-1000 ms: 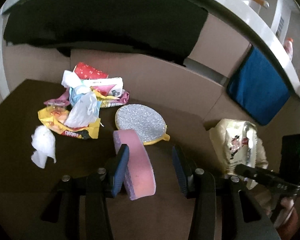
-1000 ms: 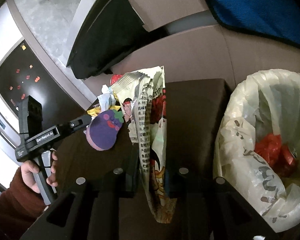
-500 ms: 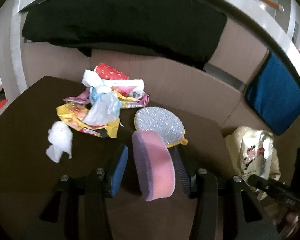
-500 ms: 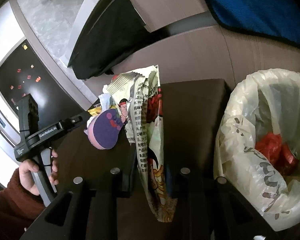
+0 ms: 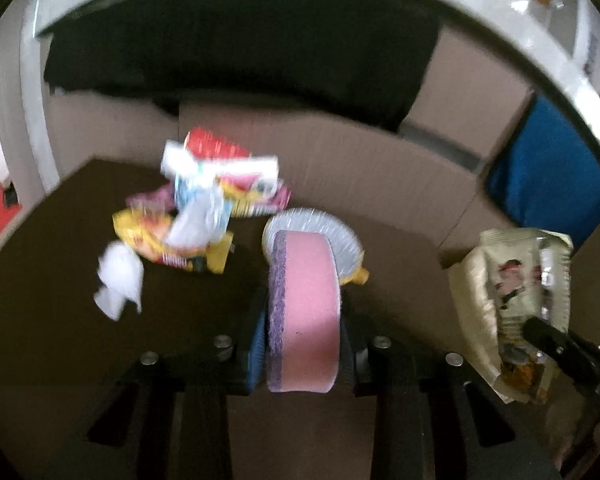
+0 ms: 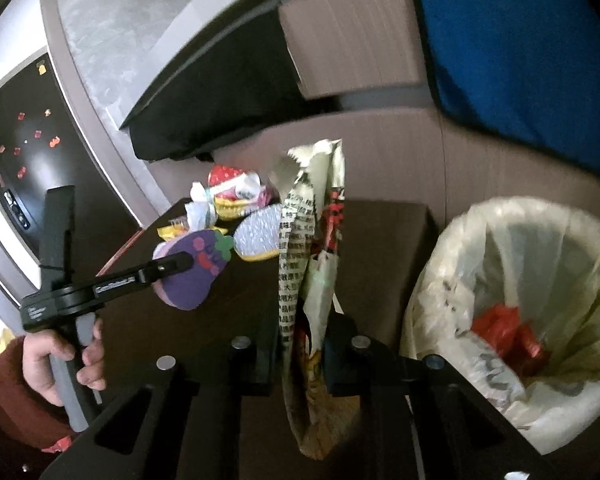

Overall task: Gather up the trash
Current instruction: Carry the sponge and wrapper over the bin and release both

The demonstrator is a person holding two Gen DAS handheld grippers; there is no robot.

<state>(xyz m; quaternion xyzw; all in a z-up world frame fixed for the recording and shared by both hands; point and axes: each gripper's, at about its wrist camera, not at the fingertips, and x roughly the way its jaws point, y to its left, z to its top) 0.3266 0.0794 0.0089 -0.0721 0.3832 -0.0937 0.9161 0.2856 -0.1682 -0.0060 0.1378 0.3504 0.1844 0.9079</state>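
Closing on a pink sponge [image 5: 304, 308], the left claw [image 5: 302, 344] hides the lined bin [image 6: 512, 280] beside the right claw [image 6: 300, 354] clenching a snack wrapper [image 6: 312, 240].

A dark brown table [image 5: 44, 320] carries the litter. Toward ten o'clock in the left wrist view lie a wrapper heap [image 5: 216, 200] and a white tissue [image 5: 118, 280]; a silver scrubber [image 5: 340, 236] lies at twelve.

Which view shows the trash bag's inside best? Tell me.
The right wrist view: the lined trash bag lies open toward the camera, red wrappers visible inside. The left wrist view does not show the bag.
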